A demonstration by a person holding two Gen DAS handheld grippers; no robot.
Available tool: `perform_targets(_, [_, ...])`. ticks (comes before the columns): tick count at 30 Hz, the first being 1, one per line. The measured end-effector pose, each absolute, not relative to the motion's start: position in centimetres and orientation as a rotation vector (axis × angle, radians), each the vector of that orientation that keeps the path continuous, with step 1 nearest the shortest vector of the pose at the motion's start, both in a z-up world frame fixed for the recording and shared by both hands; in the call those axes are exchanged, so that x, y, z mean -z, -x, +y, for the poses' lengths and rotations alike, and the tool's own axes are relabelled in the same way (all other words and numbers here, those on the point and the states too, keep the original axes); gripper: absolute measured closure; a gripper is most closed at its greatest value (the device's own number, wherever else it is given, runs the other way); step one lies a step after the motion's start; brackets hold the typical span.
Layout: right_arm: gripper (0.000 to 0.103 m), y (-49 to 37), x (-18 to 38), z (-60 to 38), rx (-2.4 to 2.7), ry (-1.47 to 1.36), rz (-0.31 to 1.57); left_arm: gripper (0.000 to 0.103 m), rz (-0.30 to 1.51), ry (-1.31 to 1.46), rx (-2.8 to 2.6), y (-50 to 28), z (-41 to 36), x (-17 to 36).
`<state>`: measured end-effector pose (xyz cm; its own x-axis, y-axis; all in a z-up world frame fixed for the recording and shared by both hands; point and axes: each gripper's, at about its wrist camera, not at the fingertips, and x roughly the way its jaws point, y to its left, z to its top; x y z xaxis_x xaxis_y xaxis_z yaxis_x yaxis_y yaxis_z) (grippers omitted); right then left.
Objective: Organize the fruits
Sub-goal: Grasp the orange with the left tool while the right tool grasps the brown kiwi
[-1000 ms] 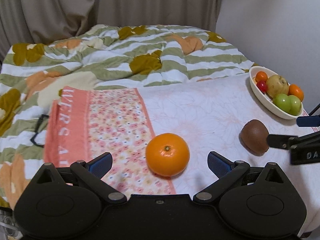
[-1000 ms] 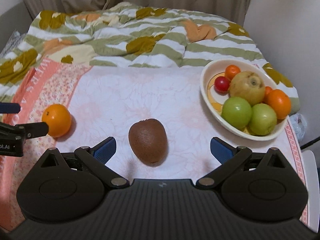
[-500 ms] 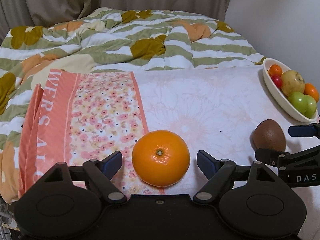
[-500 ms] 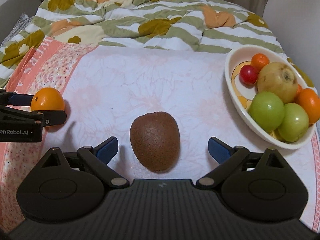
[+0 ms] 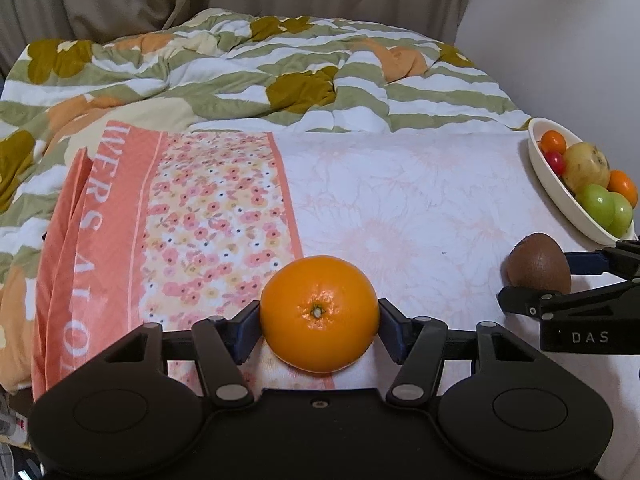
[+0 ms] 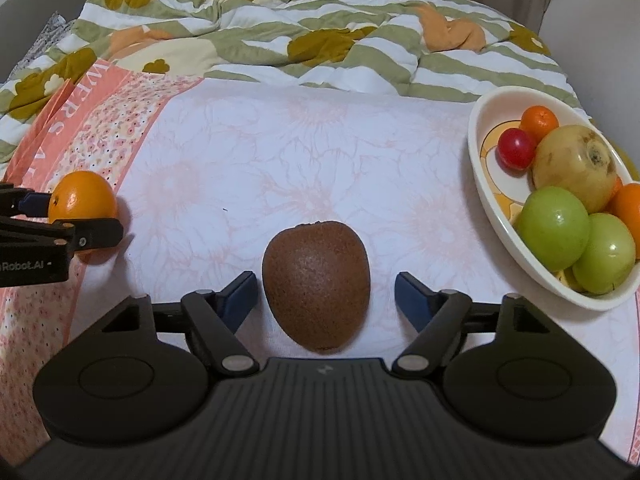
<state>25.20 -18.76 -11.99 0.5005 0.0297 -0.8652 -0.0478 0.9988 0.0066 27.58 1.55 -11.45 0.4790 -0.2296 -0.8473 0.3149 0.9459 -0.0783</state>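
Observation:
An orange (image 5: 319,314) lies on the bed cover, and my left gripper (image 5: 319,326) is shut on it, both blue pads touching its sides. It also shows in the right wrist view (image 6: 82,204). A brown kiwi (image 6: 316,284) lies on the white floral sheet between the fingers of my right gripper (image 6: 325,298), which is open, with gaps on both sides. The kiwi also shows in the left wrist view (image 5: 538,264). A white oval bowl (image 6: 486,184) at the right holds green apples, a yellow pear, small oranges and a red fruit.
A crumpled green-striped quilt (image 5: 248,68) covers the far half of the bed. A pink floral towel (image 5: 120,220) lies at the left. A wall (image 5: 560,40) stands close behind the bowl (image 5: 560,196).
Both grippers moved forward over their fruits. The left gripper closed onto the orange. The right gripper's fingers narrowed around the kiwi but stay apart from it.

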Motion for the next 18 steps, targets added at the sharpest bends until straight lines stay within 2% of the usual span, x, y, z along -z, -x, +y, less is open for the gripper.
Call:
perform_targets(3, [0.019, -25.2, 12.0, -18.8, -0.054, 0.021, 1.040, 0.038, 1.025, -0.082, 0.327, -27.3, 1.7, 11.4])
perform_targets(6, [0.034, -25.3, 12.0, -18.7, -0.082, 0.016, 1.033, 0.039, 1.026, -0.078, 0.322, -26.9, 1.8, 11.3])
perform_targets(18, [0.035, -23.1, 9.8, -18.5, -0.084, 0.006, 0.974, 0.039, 0.968, -0.080, 0.323, -24.0, 2.2, 8.8])
